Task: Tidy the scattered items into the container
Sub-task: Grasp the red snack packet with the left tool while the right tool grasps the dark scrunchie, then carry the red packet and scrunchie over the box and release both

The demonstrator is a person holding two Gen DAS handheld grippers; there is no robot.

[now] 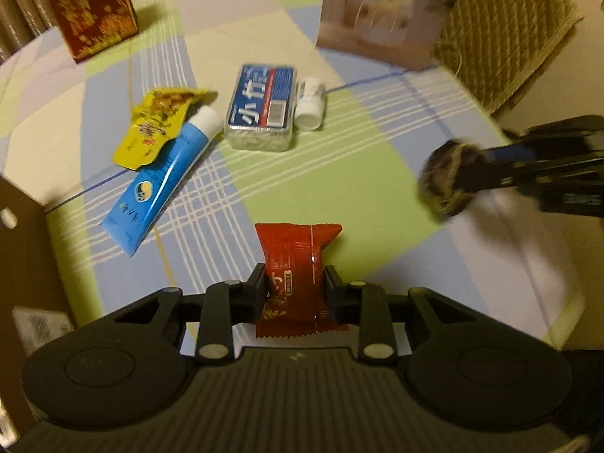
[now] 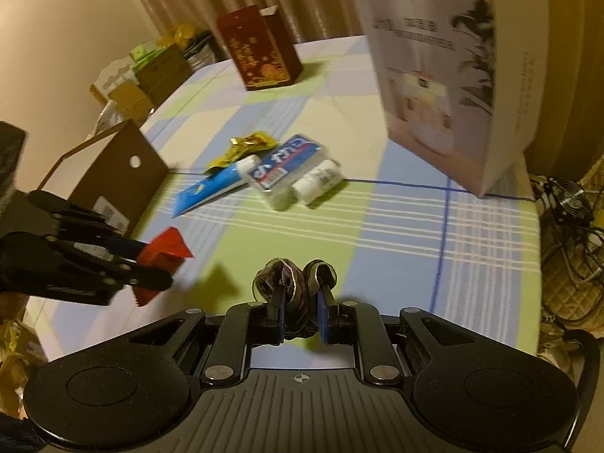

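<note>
My left gripper (image 1: 294,283) is shut on a red snack packet (image 1: 298,249), its pads pressing both sides; the right wrist view shows this gripper (image 2: 154,264) at the left, holding the packet (image 2: 170,245) above the table. My right gripper (image 2: 300,294) is shut on a dark fuzzy hair tie (image 2: 279,283); in the left wrist view it (image 1: 468,177) comes in from the right with the hair tie (image 1: 438,188). On the checked cloth lie a blue toothpaste tube (image 1: 162,181), a yellow snack packet (image 1: 154,128), a blue-labelled clear box (image 1: 260,105) and a small white bottle (image 1: 311,104). An open brown cardboard box (image 2: 113,173) stands at the left.
A dark red carton (image 2: 260,53) stands at the far side of the table, and a tall white carton (image 2: 445,87) at the right. A woven seat back (image 1: 506,34) sits behind the white carton. Boxes and bags (image 2: 151,71) are stacked on the floor beyond the table's left edge.
</note>
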